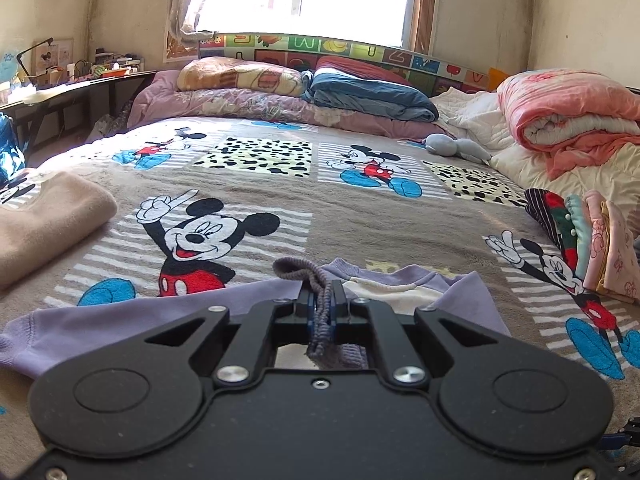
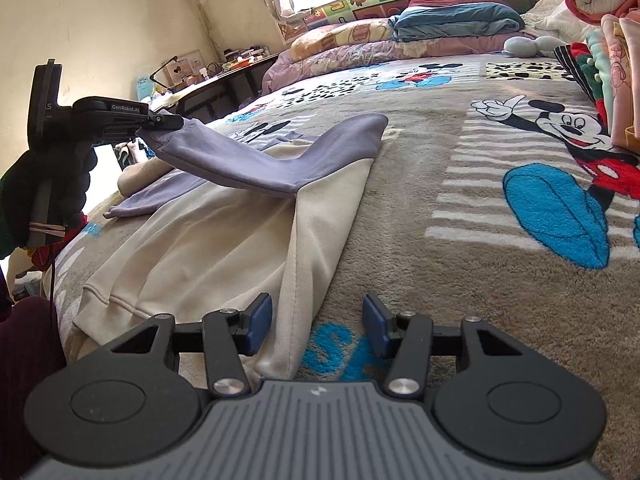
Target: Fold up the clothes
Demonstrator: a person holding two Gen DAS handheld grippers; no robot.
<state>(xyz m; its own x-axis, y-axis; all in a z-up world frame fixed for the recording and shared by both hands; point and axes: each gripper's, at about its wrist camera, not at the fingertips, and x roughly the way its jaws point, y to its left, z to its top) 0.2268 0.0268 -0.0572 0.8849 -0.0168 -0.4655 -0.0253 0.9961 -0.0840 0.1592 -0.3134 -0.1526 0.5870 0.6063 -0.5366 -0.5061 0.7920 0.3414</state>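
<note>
Lilac + cream sweatshirt (image 2: pixel 224 240) lies spread on the bed (image 2: pixel 440 208), right in front of both cams, w/ the pink quilt roll (image 1: pixel 568 120) way off behind it at the far corner.

Left cam only shows the top bit of the shirt: lilac shoulders, cream chest panel, and the ribbed cuff (image 1: pixel 320 304) sticking up thru the left gripper (image 1: pixel 322 304). Its jaws are pressed together, pinching that cuff. Also only in this view: a folded beige top (image 1: pixel 44 220) far across the bed from the quilt roll, near the desk (image 1: pixel 80 88).

Right cam gives the whole picture tho. Sleeve (image 2: pixel 276 160) is lifted clear off the shirt body, stretched out toward the left gripper (image 2: pixel 160 122), which is up in the air held by a hand (image 2: pixel 60 184) in a dark sleeve. Cream body is flat-ish w/ a ribbed hem nearest the cam, some wrinkles. The side edge is folded up into a ridge running toward the armpit.

Right gripper (image 2: pixel 316 328) is down low at the hem end, the end furthest from the quilt roll. Jaws spread about halfway, the cream edge sits betw them by the left blue pad (image 2: pixel 258 322), not squeezed afaict.

Stack of folded clothes (image 1: pixel 592 240) sits just in front of the quilt roll.
</note>
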